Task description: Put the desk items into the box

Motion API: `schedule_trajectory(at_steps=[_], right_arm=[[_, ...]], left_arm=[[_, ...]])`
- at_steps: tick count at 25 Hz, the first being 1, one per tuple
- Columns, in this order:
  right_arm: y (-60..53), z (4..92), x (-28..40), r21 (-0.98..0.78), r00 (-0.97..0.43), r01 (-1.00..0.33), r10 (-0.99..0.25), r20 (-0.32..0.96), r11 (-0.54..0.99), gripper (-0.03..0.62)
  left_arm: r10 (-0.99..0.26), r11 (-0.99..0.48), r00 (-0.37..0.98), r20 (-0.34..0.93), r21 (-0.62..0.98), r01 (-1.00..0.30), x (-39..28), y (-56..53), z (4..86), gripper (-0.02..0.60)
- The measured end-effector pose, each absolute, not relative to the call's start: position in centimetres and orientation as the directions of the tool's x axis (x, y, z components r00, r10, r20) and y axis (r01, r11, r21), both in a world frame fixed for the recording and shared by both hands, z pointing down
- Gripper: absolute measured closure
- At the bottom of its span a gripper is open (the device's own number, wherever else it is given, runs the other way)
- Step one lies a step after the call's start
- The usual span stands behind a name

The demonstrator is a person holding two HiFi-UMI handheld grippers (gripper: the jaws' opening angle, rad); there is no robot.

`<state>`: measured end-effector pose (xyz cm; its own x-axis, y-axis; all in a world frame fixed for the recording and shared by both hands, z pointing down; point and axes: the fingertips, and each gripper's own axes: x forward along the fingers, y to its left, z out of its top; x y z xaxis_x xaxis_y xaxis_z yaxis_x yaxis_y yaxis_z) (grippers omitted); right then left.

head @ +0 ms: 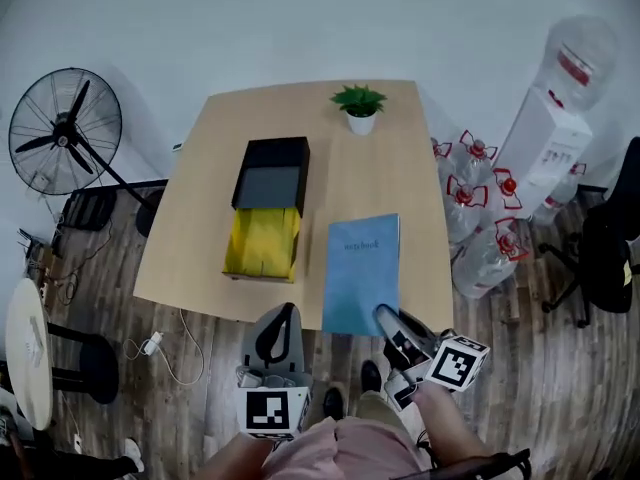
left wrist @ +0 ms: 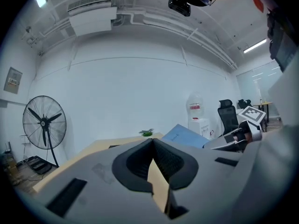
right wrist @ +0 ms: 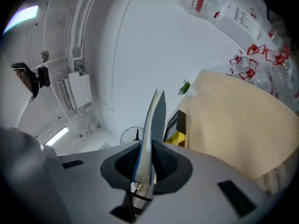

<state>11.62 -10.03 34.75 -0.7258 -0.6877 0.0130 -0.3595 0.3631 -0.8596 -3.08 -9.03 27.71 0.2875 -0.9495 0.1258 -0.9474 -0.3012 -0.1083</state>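
A blue notebook (head: 362, 273) is lifted at the table's near edge, and my right gripper (head: 392, 320) is shut on its near corner. In the right gripper view the notebook (right wrist: 152, 134) stands edge-on between the jaws. The black box (head: 270, 175) lies open at the table's middle left, a yellow flap (head: 263, 242) hanging toward me; the box (right wrist: 180, 122) also shows past the notebook. My left gripper (head: 277, 336) hovers just off the table's near edge, shut and holding nothing. Its fingertips (left wrist: 152, 143) meet, with the notebook (left wrist: 189, 135) to their right.
A small potted plant (head: 359, 107) stands at the table's (head: 415, 183) far edge. Water bottles (head: 478, 203) and a dispenser (head: 545, 148) crowd the right side. A floor fan (head: 65, 130) is at the left, an office chair (head: 610, 243) at the far right, and cables (head: 160, 346) lie on the floor.
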Motion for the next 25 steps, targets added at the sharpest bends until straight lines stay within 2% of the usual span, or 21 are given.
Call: schedule_trajectory(at_steps=[6, 13, 19, 25], right_arm=[[-12.4, 30.4, 9.4, -0.83, -0.782, -0.31, -0.621, -0.054, 0.463, 0.548], [-15.4, 28.9, 7.6, -0.81, -0.834, -0.25, -0.543, -0.099, 0.531, 0.548], [-17.0, 30.1, 6.2, -0.816, -0.864, -0.231, -0.498, -0.078, 0.53, 0.548], [-18.3, 31.1, 3.8, -0.823, -0.869, -0.249, -0.493, -0.043, 0.511, 0.548]], left_arm=[[-0.971, -0.237, 0.234, 0.038, -0.151, -0.96, -3.8, -10.1, 23.8, 0.571], [-0.993, -0.116, 0.116, 0.013, -0.144, -0.983, -5.1, -11.3, 23.1, 0.571], [-0.999, -0.035, 0.031, 0.03, -0.139, -0.99, -7.0, -11.6, 24.0, 0.571], [-0.999, -0.009, 0.003, 0.049, -0.11, -0.994, -9.8, -12.3, 24.9, 0.571]])
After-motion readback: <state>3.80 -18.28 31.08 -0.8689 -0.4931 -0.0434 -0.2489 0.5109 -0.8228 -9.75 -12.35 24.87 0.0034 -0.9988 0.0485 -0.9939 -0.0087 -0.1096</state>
